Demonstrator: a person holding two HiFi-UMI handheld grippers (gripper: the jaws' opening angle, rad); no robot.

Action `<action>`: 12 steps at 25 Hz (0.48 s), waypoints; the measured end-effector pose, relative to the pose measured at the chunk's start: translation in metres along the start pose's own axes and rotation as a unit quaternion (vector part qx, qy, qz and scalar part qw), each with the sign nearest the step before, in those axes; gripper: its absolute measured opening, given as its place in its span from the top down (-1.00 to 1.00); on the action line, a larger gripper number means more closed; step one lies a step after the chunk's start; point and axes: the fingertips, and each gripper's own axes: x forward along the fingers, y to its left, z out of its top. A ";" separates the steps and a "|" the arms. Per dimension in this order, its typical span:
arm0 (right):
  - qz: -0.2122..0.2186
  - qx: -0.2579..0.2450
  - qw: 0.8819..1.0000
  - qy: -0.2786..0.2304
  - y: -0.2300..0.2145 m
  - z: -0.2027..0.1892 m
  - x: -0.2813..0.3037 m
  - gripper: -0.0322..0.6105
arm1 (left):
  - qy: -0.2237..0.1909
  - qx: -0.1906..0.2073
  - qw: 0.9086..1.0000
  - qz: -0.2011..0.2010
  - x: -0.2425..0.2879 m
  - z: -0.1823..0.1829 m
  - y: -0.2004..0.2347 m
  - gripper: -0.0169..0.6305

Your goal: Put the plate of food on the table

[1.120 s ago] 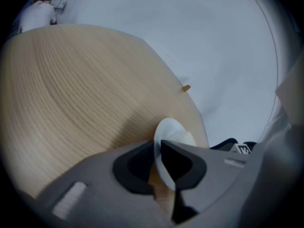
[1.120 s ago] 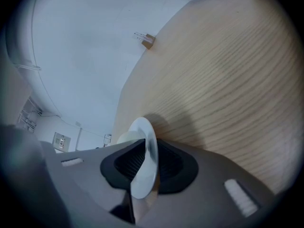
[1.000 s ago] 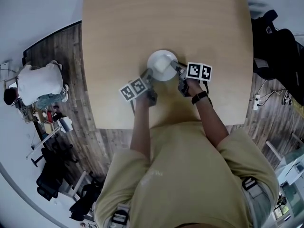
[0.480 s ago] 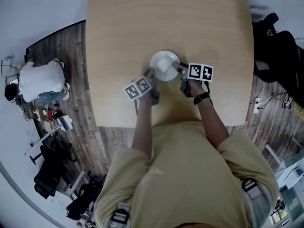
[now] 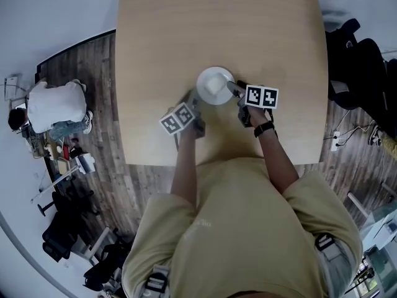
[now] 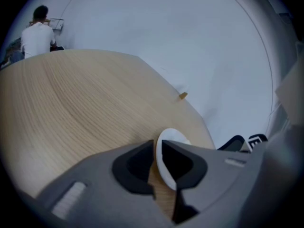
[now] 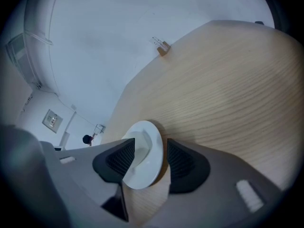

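Observation:
A white plate (image 5: 214, 85) with a pale piece of food on it lies flat on the wooden table (image 5: 217, 30). My left gripper (image 5: 193, 98) is at its left rim. In the left gripper view the jaws (image 6: 158, 144) are pinched on the thin edge of the plate (image 6: 173, 137). My right gripper (image 5: 233, 87) is at the right rim. In the right gripper view its jaws (image 7: 151, 144) are opening. The plate (image 7: 149, 156) stands between them, with a gap beside the right pad.
A small tan object (image 6: 183, 96) stands at the table's far edge (image 7: 162, 47). A person in a white shirt (image 5: 53, 107) sits on the floor side to the left. Black bags (image 5: 356, 61) are to the right, and office chairs (image 5: 68, 228) at the lower left.
The plate and both grippers sit slightly further right in the head view. The left marker cube has dropped back a little toward me. The plate stays flat on the table.

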 end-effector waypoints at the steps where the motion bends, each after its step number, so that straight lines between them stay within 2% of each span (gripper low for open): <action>1: 0.001 -0.004 1.000 -0.004 0.002 0.002 -0.003 0.26 | -0.001 0.002 1.000 -0.001 -0.002 0.000 -0.001 0.78; 4: 0.006 -0.013 1.000 -0.020 0.009 0.009 -0.015 0.26 | -0.005 0.018 1.000 -0.005 -0.010 0.001 -0.009 0.78; 8: 0.001 -0.058 0.997 -0.055 0.018 0.015 -0.038 0.29 | -0.021 0.051 0.998 -0.015 -0.024 0.001 -0.026 0.78; 12: -0.009 -0.129 0.986 -0.104 0.032 0.024 -0.067 0.39 | -0.048 0.118 0.992 -0.016 -0.044 0.009 -0.050 0.80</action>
